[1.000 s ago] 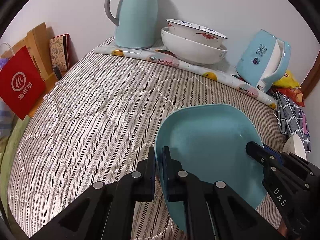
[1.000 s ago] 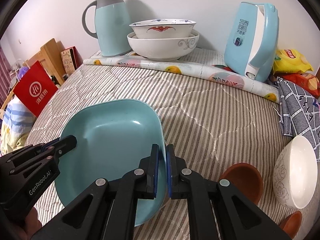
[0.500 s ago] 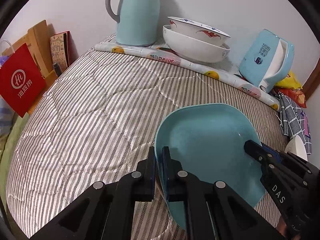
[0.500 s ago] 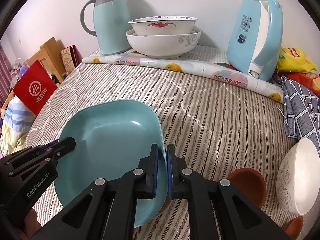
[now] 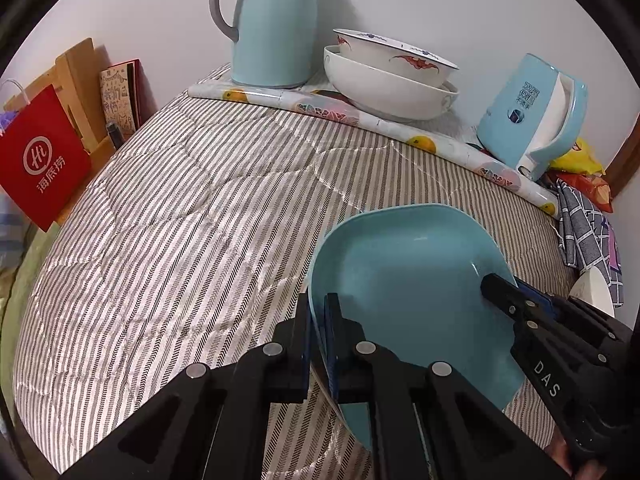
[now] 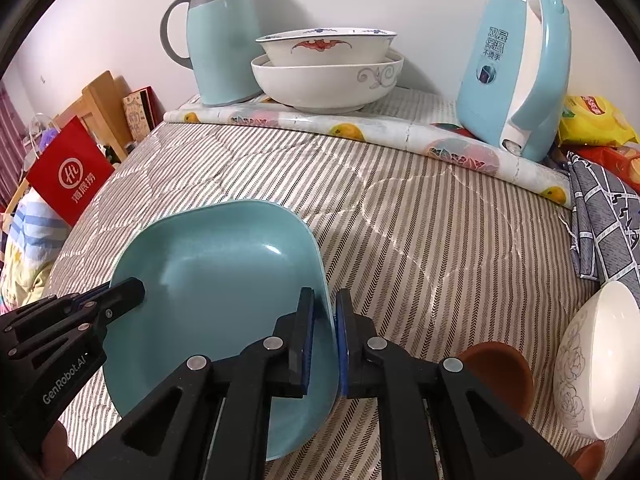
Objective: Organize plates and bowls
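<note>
A light blue square plate is held above the striped bed cover between both grippers. My left gripper is shut on its left rim. My right gripper is shut on its right rim. Each gripper also shows in the other's view, the right in the left wrist view, the left in the right wrist view. Two white bowls are stacked at the back. A white bowl lies on its side at the right, beside a brown bowl.
A blue jug and a blue kettle stand at the back on a fruit-print roll. Snack bags and a checked cloth lie right. A red paper bag stands left of the bed.
Both grippers have carried the plate forward towards the stacked bowls, which now look larger. The grip on the plate is unchanged.
</note>
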Demonstrator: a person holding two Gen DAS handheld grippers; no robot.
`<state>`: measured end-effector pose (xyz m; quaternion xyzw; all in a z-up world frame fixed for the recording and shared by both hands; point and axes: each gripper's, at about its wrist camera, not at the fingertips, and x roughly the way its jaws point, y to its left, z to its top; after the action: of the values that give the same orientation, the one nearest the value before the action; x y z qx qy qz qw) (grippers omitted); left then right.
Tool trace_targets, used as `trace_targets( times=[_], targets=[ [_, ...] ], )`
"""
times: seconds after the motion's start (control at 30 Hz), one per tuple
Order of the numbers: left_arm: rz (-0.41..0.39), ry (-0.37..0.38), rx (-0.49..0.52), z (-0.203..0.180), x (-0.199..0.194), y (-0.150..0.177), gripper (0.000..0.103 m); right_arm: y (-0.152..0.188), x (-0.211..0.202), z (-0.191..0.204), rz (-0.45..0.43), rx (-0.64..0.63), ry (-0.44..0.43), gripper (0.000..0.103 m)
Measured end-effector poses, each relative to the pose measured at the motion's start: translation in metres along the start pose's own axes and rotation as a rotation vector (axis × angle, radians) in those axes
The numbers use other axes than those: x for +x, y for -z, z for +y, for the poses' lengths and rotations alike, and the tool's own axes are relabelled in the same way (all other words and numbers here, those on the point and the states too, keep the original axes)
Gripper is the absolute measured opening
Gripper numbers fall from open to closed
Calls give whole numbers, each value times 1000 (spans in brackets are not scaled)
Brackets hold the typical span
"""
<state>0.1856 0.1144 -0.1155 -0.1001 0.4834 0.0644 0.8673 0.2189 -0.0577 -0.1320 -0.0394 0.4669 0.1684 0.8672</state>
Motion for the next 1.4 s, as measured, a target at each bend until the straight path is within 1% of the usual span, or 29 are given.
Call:
trace_targets(
  times=[0.17,0.27,0.33,0.37,0.43,0.47,0.53,0.6,0.67,0.83,0.87,0.93,1.03,1.17,1.2,1.23,1.27,1.3,1.4],
  targets=[
    [14,3,-5,0,-2,4,8,2,0,-1,7,-15,-2,12],
    [15,0,1,-2,-4,4,11,3,-2,-1,5,-17,0,12],
    [15,-5,0,-1,-7,4,20,2,-4,-1,2,-15,0,13],
    [12,-2,-2,-1,-9,4,23,2,-6,-1,0,-13,-1,14],
    [3,9,-3,-1,-13,4,26,2,-9,0,-6,-11,2,25],
    [-2,13,-2,-1,-16,4,26,3,-11,0,-11,-10,5,27],
    [-7,11,3,-2,-21,3,32,4,-16,1,-19,-14,9,27],
    [-16,10,6,-3,-24,3,35,5,-20,3,-23,-16,11,28],
    [-23,14,7,-4,-29,4,35,7,-26,3,-26,-13,10,29],
    [-44,21,18,-10,-42,6,35,13,-41,0,-47,0,19,44],
    [-48,23,20,-12,-44,6,35,15,-46,-2,-53,7,21,45],
    [-58,26,27,-16,-50,8,35,18,-53,-6,-55,19,23,51],
    [-78,26,42,-25,-59,10,35,25,-66,-16,-59,44,28,53],
    [-115,6,78,-42,-71,15,35,36,-86,-35,-71,70,56,53],
    [-125,4,86,-46,-75,16,35,39,-91,-40,-75,78,62,56],
    [-136,8,93,-51,-79,18,35,42,-97,-46,-79,88,71,62],
    [-144,13,103,-55,-81,19,35,45,-101,-50,-83,94,80,65],
    [-147,10,114,-60,-82,19,38,48,-108,-55,-96,99,94,68],
    [-154,4,145,-77,-86,22,39,58,-127,-67,-134,95,141,70]
  ],
)
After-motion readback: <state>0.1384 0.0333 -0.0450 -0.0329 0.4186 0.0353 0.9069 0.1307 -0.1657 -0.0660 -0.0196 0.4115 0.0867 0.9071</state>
